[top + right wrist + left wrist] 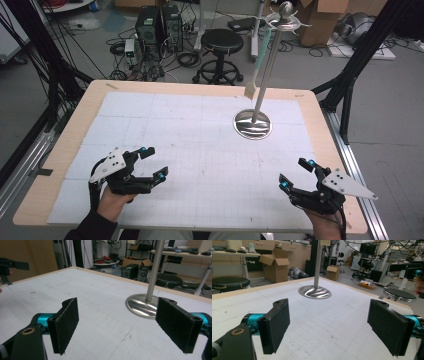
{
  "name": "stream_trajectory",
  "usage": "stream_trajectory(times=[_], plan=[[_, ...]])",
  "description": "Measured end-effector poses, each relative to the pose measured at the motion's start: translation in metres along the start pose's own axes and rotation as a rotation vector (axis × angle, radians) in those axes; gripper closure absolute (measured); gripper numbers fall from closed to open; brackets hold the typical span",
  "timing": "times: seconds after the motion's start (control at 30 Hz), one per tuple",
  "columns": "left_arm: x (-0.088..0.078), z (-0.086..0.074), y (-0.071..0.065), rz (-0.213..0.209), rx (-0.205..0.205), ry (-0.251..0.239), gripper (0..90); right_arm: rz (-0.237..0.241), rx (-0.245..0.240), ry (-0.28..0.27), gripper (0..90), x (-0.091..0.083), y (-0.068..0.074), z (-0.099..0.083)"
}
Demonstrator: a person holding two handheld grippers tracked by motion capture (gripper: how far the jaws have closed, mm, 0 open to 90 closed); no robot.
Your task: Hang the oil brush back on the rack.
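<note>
Nearest to us, in the left gripper view, stand the two black pads of the left gripper (329,330), wide apart with only bare desk (317,322) between them. Our right gripper (116,327) is in the same state: jaws fully spread and nothing held. From the high view both grippers sit low at the near edge of the desk, left gripper (152,163) on one side and right gripper (292,175) on the other, well apart from each other.

The thing we work with is the metal stand (253,124), with its round shiny base and tall pole. It is ahead of both pairs of jaws, nearer to the right jaws than to the left ones. A spatula (256,67) with a pale green handle hangs from the ring at the top of the pole, its blade just above the base and not touching it.

We judge that the step is to reach for the hanging spatula. To do it well, we should bring the right jaws up along the pole side, keep them open until the handle is fully between the pads, and close on the handle, not on the pole. We should then lift before pulling away, so that the hook is freed. The stand may tip if we pull sideways.
</note>
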State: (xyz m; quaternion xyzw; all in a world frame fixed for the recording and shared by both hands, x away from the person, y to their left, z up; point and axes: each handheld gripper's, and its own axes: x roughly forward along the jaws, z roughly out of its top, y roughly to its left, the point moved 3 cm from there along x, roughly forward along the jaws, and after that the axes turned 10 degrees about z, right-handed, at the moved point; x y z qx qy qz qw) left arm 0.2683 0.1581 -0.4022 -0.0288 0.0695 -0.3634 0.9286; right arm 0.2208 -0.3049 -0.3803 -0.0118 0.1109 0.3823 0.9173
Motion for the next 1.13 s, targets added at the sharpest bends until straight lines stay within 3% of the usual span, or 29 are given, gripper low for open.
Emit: stream_trajectory(times=[0.03, 0.13, 1.13], plan=[[-0.0007, 0.0002, -0.0002, -0.001, 0.002, -0.001, 18.4, -0.007, 0.009, 0.029, 17.3, -0.0002, -0.0007, -0.008], [-0.002, 0.0006, -0.0009, -0.005, -0.001, -0.005, 18.4, -0.009, 0.021, 0.028, 17.3, -0.0022, -0.0013, -0.0122], [-0.0061, -0.0005, -0.0026, 0.002, 0.003, -0.001, 18.4, -0.012, 0.02, 0.006, 17.3, -0.0036, -0.0007, -0.0097]])
